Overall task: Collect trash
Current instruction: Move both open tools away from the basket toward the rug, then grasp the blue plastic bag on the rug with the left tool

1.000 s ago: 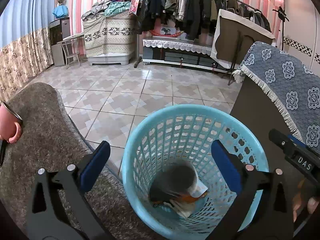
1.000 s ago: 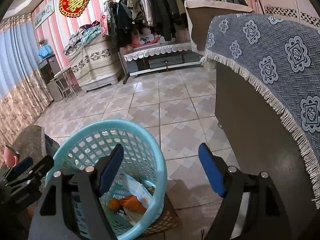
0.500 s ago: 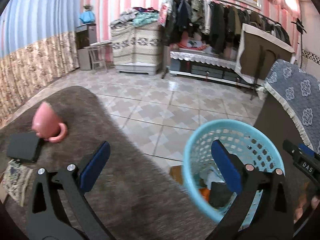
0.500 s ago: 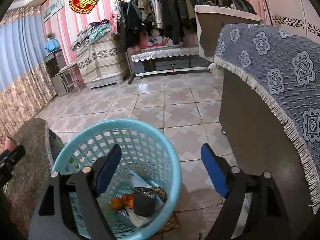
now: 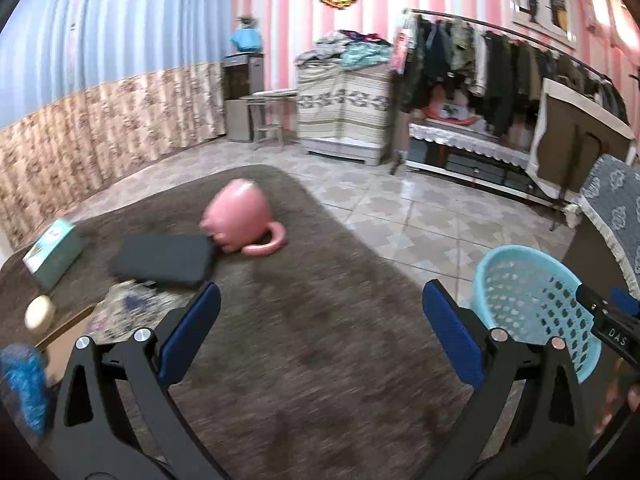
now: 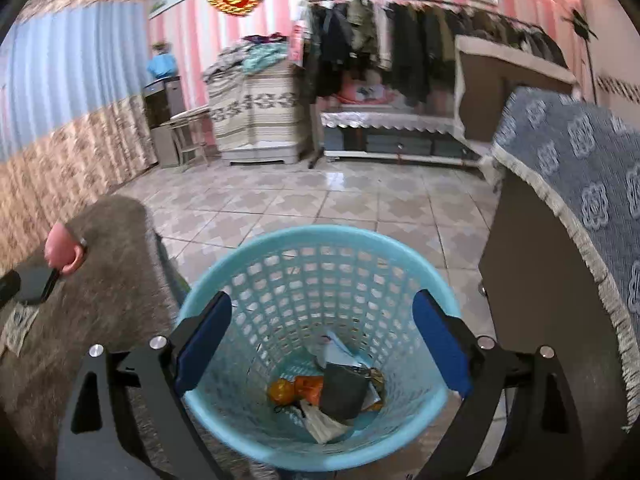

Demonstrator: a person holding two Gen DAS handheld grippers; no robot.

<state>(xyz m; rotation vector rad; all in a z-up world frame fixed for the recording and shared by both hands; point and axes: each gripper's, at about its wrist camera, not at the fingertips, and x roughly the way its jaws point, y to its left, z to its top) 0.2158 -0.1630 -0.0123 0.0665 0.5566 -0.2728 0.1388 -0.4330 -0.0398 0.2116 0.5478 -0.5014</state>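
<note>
The counter (image 5: pixel 320 340) stands left of the basket (image 6: pixel 320 248), which sits on the floor (image 6: pixel 360 204) between the counter and a draped cabinet (image 6: pixel 568 184) to the right. In the basket lie a dark pouch (image 6: pixel 344 390), an orange wrapper (image 6: pixel 296 388) to its left and paper scraps (image 6: pixel 320 424) beneath. On the counter, a mug (image 5: pixel 240 220) lies tipped over toward the far edge, with a flat case (image 5: pixel 164 258) touching it on the left. A box (image 5: pixel 54 250) rests farther left, a small round thing (image 5: pixel 40 311) in front of it, and a patterned cloth (image 5: pixel 132 312) just in front of the case. Across the floor, a clothes rack (image 5: pixel 500 76) lines the back wall, with a covered chest (image 5: pixel 344 108) to its left.
</note>
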